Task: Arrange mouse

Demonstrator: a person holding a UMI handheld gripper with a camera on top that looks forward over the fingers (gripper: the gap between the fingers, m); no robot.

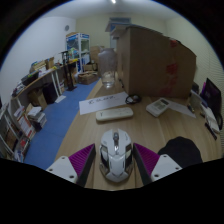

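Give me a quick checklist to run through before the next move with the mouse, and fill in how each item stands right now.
1. Mouse between the fingers: ok, it sits centred between the two pads.
2. Gripper pressing on the mouse: cannot tell, the pads look close to its sides but contact is not clear.
3. Mouse lifted or resting on the desk: cannot tell.
4. Free desk just ahead of the mouse: ok, bare wood up to the keyboard.
5. Obstacles nearby: not ok, a dark object lies close beside the right finger.
6. Cardboard box out of the way: ok, it stands far beyond the keyboard.
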